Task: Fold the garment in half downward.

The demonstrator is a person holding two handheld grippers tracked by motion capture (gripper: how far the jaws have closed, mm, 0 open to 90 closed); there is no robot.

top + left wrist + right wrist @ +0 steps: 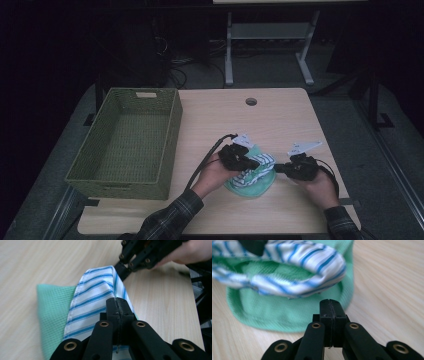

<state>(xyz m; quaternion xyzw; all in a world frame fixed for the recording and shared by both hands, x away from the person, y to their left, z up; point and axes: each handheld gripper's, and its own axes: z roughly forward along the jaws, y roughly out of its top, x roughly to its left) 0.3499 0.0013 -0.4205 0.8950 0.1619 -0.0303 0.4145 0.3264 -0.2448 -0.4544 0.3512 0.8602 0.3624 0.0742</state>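
The high view is dark, and the room behind the table (280,115) is almost black. Both gripper views are bright, but the striped cloth (294,267) looks blurry up close.

A green woven basket (127,142) sits on the wooden table (280,120) at nine o'clock. A round hole (251,101) lies at twelve o'clock; a white table frame (270,37) stands beyond.

My left claw (251,163) is pressed closed, pinching the striped cloth (97,293). My right claw (278,168), jaws together and empty, sits just right of that cloth, both hands gripping low.
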